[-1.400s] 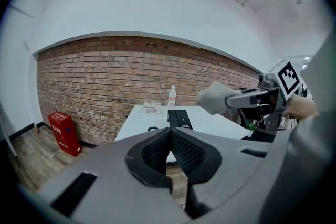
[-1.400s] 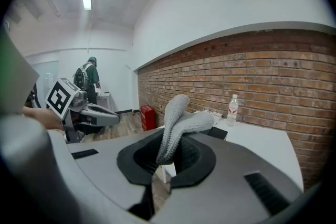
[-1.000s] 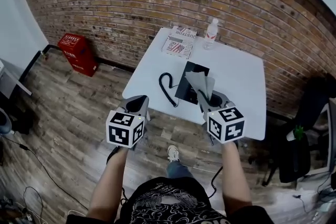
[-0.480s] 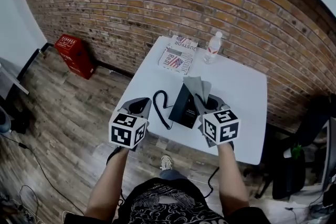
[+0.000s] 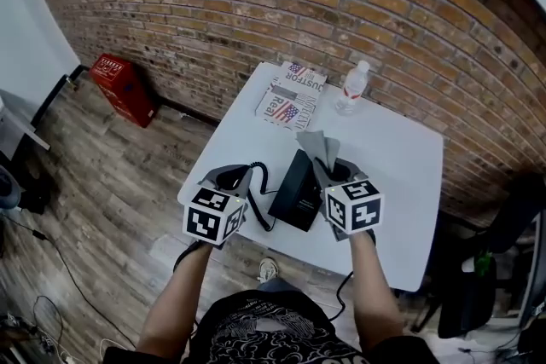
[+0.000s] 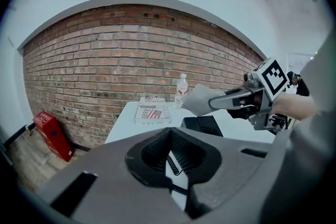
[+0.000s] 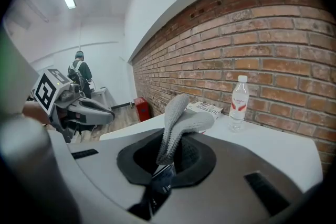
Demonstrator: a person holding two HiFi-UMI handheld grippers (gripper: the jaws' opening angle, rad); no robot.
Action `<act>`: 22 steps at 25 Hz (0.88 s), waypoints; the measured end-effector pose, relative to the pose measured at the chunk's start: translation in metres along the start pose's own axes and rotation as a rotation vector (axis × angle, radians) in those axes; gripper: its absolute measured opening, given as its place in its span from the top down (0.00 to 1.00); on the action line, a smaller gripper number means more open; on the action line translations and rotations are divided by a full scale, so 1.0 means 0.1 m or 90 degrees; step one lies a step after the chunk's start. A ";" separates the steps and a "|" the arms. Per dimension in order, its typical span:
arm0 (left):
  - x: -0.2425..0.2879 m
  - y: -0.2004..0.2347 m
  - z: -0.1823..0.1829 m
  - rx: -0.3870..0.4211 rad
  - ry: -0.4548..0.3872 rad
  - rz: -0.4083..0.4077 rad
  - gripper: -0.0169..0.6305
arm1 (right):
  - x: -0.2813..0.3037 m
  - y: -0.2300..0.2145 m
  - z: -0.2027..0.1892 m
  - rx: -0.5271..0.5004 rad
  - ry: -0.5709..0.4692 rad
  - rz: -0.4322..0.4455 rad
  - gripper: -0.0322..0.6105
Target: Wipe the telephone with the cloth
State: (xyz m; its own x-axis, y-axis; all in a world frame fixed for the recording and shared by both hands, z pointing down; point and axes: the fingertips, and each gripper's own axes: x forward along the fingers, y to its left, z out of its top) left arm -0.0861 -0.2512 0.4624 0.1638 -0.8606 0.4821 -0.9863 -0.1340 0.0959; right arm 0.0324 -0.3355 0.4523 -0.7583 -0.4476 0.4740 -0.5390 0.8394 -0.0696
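Observation:
A black telephone (image 5: 297,192) lies on the white table (image 5: 392,149), its coiled cord (image 5: 260,187) trailing off to its left. My right gripper (image 5: 328,169) hovers over the telephone's right side, shut on a grey cloth (image 5: 320,147) that sticks up past its tips. From the right gripper view the cloth (image 7: 181,118) stands out of the closed jaws of that gripper (image 7: 170,157). My left gripper (image 5: 235,176) sits over the table's near-left edge beside the cord, shut and holding nothing. The left gripper view looks past that gripper (image 6: 169,136) to the telephone (image 6: 202,124) and cloth (image 6: 197,100).
A stack of magazines (image 5: 290,96) and a water bottle (image 5: 351,88) stand at the table's far side by the brick wall. A red crate (image 5: 124,85) sits on the floor at the left. A dark chair (image 5: 503,251) stands at the right. A person (image 7: 79,73) stands far off.
Both grippers have come forward over the table. The left one now reaches the edge by the cord, the right one is above the telephone, still holding the cloth.

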 end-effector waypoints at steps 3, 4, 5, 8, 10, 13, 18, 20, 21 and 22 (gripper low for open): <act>0.07 0.03 0.01 0.000 0.008 0.003 0.96 | 0.11 -0.04 -0.06 0.002 0.013 0.009 0.93; 0.08 0.03 0.01 0.001 0.012 0.002 0.96 | 0.15 -0.04 -0.07 0.003 0.016 0.011 0.93; 0.10 0.03 0.01 0.004 0.015 0.001 0.96 | 0.18 -0.05 -0.09 0.005 0.020 0.012 0.93; 0.12 0.05 -0.02 0.009 0.027 -0.001 0.96 | 0.26 -0.06 -0.17 0.013 0.029 0.013 0.93; 0.13 0.08 -0.04 0.008 0.028 -0.003 0.96 | 0.31 -0.07 -0.22 0.018 0.035 0.009 0.93; 0.13 0.13 -0.08 0.009 0.029 -0.014 0.96 | 0.37 -0.06 -0.29 0.026 0.045 -0.002 0.93; 0.11 0.20 -0.12 0.023 0.031 -0.056 0.96 | 0.42 0.01 -0.35 0.041 0.053 -0.035 0.93; 0.09 0.22 -0.14 0.028 0.032 -0.074 0.96 | 0.43 0.05 -0.39 0.050 0.055 -0.049 0.93; 0.08 0.22 -0.15 0.031 0.033 -0.081 0.96 | 0.43 0.07 -0.42 0.056 0.057 -0.054 0.93; 0.08 0.23 -0.15 0.035 0.034 -0.089 0.96 | 0.43 0.08 -0.44 0.063 0.058 -0.060 0.93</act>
State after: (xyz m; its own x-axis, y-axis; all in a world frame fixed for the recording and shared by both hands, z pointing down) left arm -0.1070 -0.2538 0.4813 0.2995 -0.8045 0.5130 -0.9529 -0.2790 0.1188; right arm 0.0114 -0.3347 0.5108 -0.6689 -0.4893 0.5596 -0.6427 0.7589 -0.1048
